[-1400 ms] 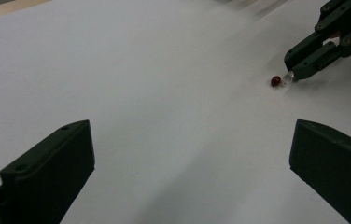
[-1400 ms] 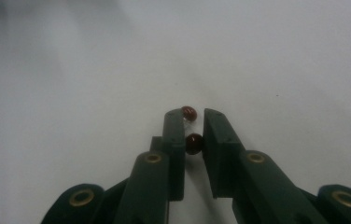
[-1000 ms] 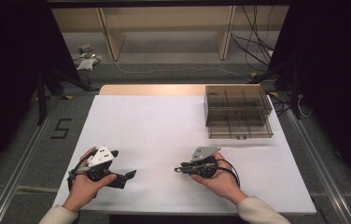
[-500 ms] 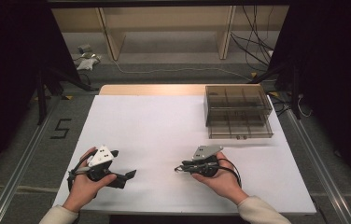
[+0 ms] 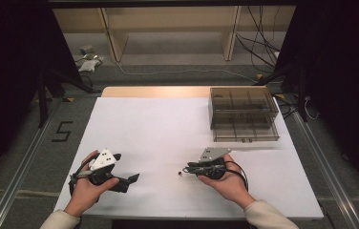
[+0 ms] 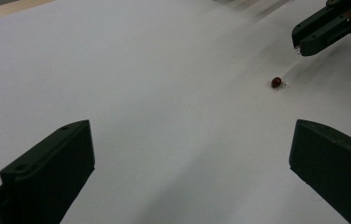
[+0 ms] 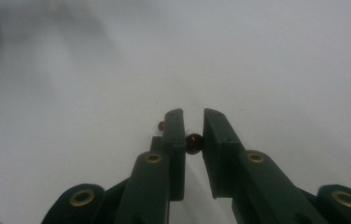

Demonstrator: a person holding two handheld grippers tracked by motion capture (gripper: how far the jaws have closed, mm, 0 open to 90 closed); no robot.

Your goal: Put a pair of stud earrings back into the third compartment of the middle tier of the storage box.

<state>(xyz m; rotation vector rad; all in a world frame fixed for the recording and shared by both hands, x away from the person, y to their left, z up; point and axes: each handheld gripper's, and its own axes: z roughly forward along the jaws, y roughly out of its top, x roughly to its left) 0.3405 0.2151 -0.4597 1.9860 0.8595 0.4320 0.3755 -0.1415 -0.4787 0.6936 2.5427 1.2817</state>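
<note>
My right gripper (image 7: 193,122) pinches a small round dark-red bead (image 7: 193,143) over smooth matte white tabletop (image 5: 158,129); left gripper (image 6: 190,158) gapes, empty.

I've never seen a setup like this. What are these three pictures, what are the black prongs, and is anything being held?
There is no robot: a person holds a hand-held two-jaw gripper in each hand at a table covered by a white sheet. The high view looks down from above the person's side. The other two views come from cameras riding on the grippers, looking along their black jaws.

The left gripper has its jaws wide open with nothing between them. The right gripper has its jaws nearly together and appears to pinch a small dark red bead.

A second small red bead lies on the sheet just below the right gripper's tips. At the far right of the table stands a brown see-through plastic drawer box.
</note>
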